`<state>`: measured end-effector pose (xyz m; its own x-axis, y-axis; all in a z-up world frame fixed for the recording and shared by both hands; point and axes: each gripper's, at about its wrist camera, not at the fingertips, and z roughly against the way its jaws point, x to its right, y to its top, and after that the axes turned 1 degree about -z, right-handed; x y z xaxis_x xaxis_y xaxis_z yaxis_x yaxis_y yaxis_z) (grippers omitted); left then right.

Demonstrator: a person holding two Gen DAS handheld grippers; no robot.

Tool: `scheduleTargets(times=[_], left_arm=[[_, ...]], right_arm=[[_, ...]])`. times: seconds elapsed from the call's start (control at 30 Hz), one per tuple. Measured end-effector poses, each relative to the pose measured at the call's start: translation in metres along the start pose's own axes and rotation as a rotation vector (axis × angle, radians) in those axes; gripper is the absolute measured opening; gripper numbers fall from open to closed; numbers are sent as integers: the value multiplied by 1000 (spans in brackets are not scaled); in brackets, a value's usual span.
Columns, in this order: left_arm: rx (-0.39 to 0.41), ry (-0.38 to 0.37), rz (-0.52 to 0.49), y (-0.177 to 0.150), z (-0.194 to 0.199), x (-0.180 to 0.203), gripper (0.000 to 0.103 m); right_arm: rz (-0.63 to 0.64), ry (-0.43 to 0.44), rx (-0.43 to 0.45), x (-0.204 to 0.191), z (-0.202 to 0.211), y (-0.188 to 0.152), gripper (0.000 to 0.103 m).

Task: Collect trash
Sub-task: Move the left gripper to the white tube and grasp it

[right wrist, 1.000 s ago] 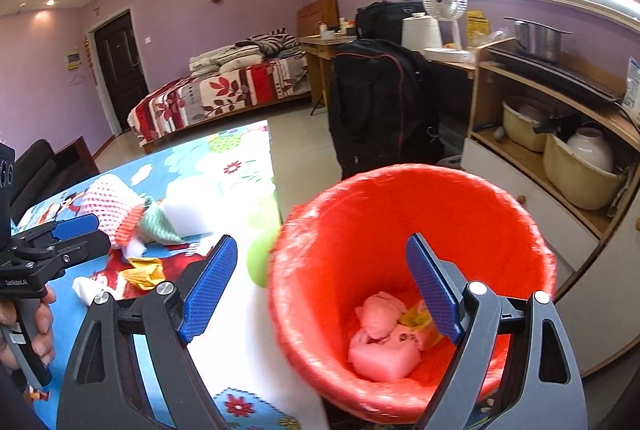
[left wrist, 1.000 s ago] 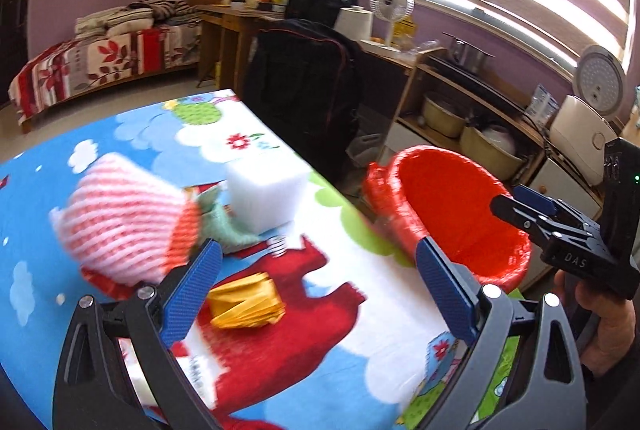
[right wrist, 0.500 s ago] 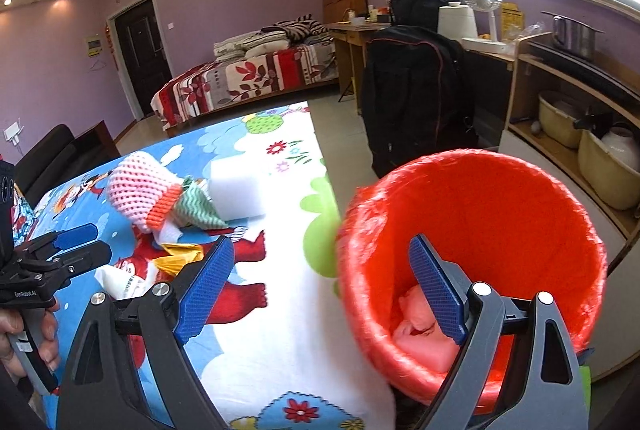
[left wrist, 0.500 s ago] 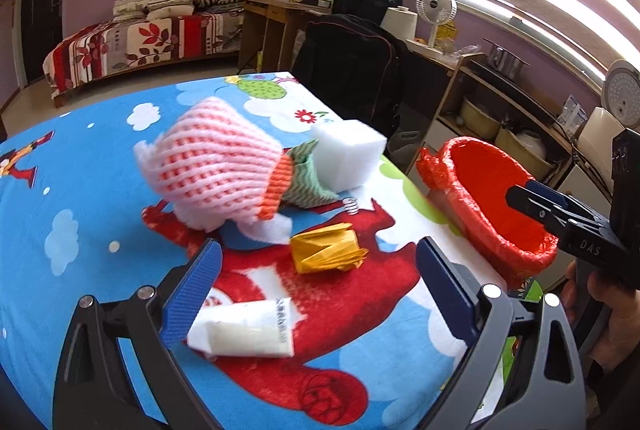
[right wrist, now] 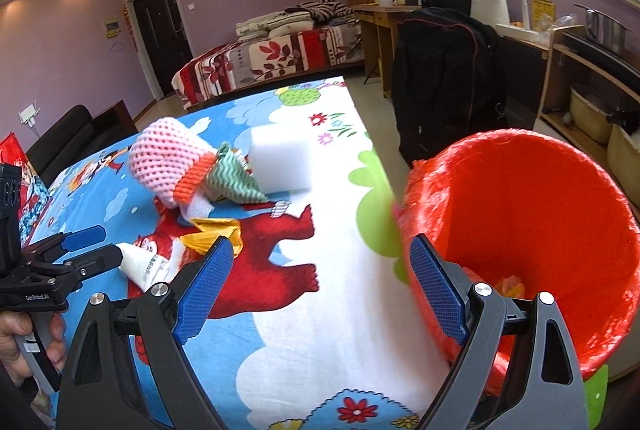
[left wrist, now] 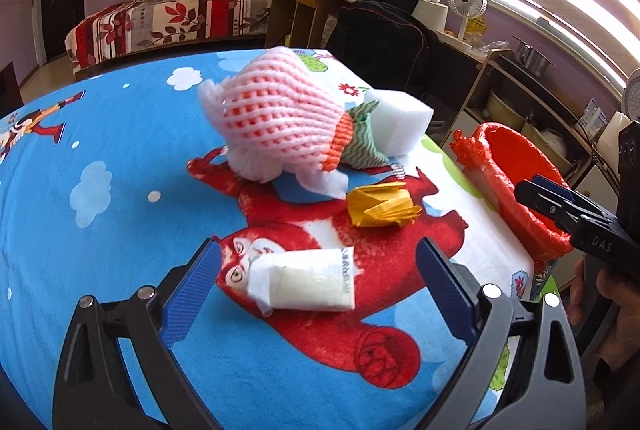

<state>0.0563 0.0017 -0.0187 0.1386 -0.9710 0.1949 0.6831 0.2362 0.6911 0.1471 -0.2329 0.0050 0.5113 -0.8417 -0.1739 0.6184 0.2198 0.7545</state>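
On the cartoon tablecloth lie a white tissue pack, a crumpled yellow wrapper, a pink foam fruit net, a green striped wrapper and a white foam block. My left gripper is open, its jaws on either side of the tissue pack. My right gripper is open and empty over the table edge, beside the red-lined trash bin, which holds pink and yellow scraps. The bin also shows in the left wrist view.
A black backpack on a chair stands past the table's far right corner. Shelves with pots line the right wall. A bed and a desk are at the back.
My left gripper has swung left from the bin side and come down around the tissue pack. My right gripper has shifted left from over the bin towards the table.
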Motion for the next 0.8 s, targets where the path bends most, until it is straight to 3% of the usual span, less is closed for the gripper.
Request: scheduleTargets(times=[0.8], left_arm=[[-102,71,-30,-15,-34,-5,93]], right_arm=[[27,49,-56,-22,-25,-1,85]])
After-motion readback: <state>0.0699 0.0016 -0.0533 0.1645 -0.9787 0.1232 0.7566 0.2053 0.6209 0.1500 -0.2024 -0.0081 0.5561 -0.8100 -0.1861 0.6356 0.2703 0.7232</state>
